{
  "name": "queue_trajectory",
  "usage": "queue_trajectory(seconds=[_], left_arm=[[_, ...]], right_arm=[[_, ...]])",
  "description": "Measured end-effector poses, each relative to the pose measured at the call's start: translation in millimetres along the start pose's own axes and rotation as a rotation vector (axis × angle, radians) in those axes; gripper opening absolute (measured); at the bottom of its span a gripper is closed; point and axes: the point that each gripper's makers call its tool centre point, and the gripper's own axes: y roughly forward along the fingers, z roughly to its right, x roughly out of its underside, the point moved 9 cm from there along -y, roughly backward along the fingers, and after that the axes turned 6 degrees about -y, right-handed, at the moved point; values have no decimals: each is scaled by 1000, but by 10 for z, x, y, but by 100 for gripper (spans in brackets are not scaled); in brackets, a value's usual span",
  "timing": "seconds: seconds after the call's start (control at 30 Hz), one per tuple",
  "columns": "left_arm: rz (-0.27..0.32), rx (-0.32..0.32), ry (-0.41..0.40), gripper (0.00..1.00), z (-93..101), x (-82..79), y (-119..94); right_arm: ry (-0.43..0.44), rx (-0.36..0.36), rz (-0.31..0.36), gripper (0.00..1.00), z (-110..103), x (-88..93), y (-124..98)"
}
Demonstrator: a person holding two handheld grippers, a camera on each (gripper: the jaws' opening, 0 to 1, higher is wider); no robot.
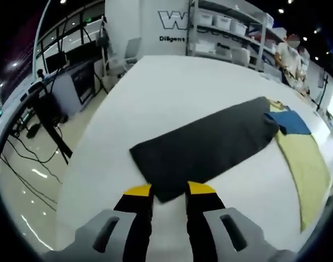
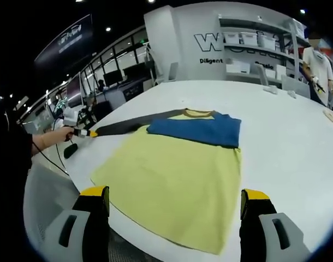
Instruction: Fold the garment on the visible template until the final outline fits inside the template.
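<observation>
Grey sleeve (image 1: 207, 144) stretched ahead of the left gripper (image 1: 169, 192), its cuff pinched between the closed jaws; the right gripper (image 2: 174, 199), jaws wide apart, hovers before the garment's yellow body (image 2: 174, 183)—fold the sleeve inward, flat.

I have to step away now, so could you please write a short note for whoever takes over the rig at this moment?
Left hand-held gripper: jaws pinch the cuff end of the dark grey sleeve, which is stretched out flat over the white table.
Right hand-held gripper: open, holding nothing, at the near hem of the yellow shirt.
Done: the blue sleeve is folded across the chest below the collar.
Left: fold the grey sleeve in over the body, then fold the body up. I cannot make out a template outline, so check the fit.
</observation>
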Motion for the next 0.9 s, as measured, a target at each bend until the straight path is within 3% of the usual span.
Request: queue_trajectory(seconds=[0.27, 0.5, 0.9], left_arm=[[4, -18, -8, 0, 4, -20, 22], [6, -28, -47, 0, -18, -83, -10], [48, 12, 42, 0, 115, -320, -139]], right_arm=[[10, 3, 6, 99, -2, 20, -17], [11, -2, 4, 99, -10, 38, -21], [40, 4, 1, 99, 36, 66, -64]])
